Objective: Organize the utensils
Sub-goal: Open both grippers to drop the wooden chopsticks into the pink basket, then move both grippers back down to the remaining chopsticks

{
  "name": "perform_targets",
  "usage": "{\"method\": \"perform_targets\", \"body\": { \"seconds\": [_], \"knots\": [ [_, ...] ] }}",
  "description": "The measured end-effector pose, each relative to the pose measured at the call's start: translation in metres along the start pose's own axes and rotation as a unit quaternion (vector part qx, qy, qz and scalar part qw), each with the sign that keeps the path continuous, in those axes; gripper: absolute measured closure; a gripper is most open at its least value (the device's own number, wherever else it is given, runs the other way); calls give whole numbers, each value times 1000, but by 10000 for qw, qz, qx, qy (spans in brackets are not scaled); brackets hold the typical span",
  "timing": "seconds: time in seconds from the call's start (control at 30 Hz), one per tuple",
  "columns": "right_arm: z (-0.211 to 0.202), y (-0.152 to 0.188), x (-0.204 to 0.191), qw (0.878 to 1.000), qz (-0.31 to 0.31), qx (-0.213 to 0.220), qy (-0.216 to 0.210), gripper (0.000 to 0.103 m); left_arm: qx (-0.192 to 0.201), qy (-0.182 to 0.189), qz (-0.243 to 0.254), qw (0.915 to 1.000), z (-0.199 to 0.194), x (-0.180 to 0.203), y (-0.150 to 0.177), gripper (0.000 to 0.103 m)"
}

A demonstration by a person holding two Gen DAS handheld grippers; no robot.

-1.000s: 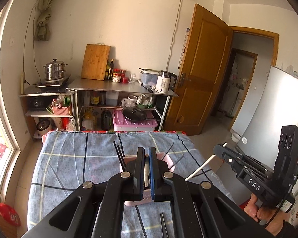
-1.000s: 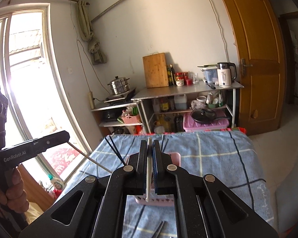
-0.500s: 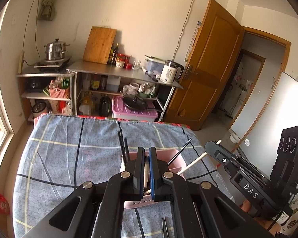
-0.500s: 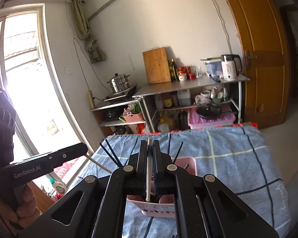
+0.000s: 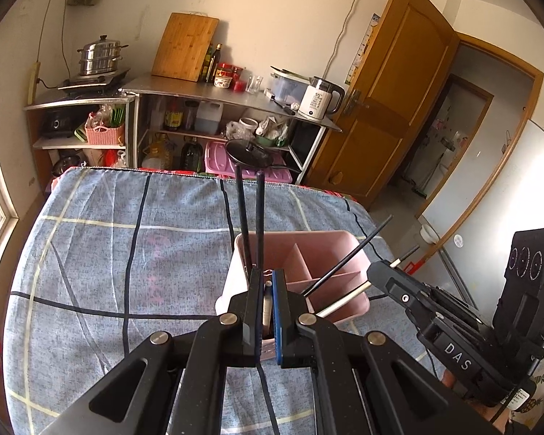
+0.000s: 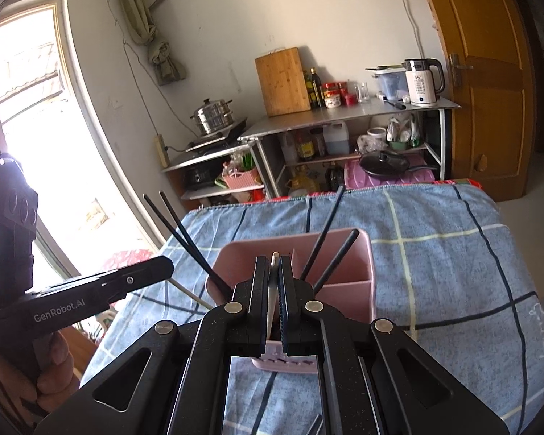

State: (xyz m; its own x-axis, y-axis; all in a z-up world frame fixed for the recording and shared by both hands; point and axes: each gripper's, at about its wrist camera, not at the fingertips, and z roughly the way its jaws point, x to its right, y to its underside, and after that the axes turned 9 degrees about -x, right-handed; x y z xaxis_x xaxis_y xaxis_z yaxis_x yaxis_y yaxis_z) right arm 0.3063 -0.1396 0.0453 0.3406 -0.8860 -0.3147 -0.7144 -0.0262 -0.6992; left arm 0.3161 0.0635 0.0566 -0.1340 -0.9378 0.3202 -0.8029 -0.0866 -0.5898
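A pink divided utensil holder stands on the blue checked cloth. Two black chopsticks stand in its left side, and another black one leans out to the right. My left gripper is shut on a pale chopstick, right above the holder's near left corner. My right gripper is shut on a white chopstick over the holder's near wall. In the left wrist view the right gripper holds its white chopstick with the tip at the holder's right compartment.
The blue checked cloth covers the table. A dark chopstick lies loose on it near me. Behind stand metal shelves with a kettle, a cutting board and a steamer pot. A wooden door and a white fridge are at the right.
Both grippers have come down and closer to the pink holder, which now looks much larger. Each still grips its pale chopstick, the tips now at the holder.
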Motion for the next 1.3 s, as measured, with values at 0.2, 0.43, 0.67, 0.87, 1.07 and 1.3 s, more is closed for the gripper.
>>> {"method": "perform_targets", "body": {
  "seconds": [0.2, 0.43, 0.67, 0.87, 1.07, 1.3],
  "knots": [
    [-11, 5, 0, 9999, -131, -5, 57, 95, 153, -57, 92, 9998, -12, -1, 5, 97],
    [-49, 11, 0, 9994, -188, 271, 76, 93, 473, -149, 161, 9986, -43, 5, 18, 87],
    [-78, 35, 8, 9993, -169, 306, 132, 92, 742, -277, 287, 9964, -70, 17, 52, 87],
    [-102, 73, 15, 9994, -96, 313, 133, 92, 750, -222, 366, 9963, -76, 31, 95, 87],
    [-113, 111, 15, 9992, -240, 180, 249, 92, 566, -169, 524, 9969, -69, 50, 146, 87],
    [-117, 152, 18, 9994, -205, -69, 280, 92, 332, -202, 608, 9974, -57, 60, 197, 87]
  ]
}}
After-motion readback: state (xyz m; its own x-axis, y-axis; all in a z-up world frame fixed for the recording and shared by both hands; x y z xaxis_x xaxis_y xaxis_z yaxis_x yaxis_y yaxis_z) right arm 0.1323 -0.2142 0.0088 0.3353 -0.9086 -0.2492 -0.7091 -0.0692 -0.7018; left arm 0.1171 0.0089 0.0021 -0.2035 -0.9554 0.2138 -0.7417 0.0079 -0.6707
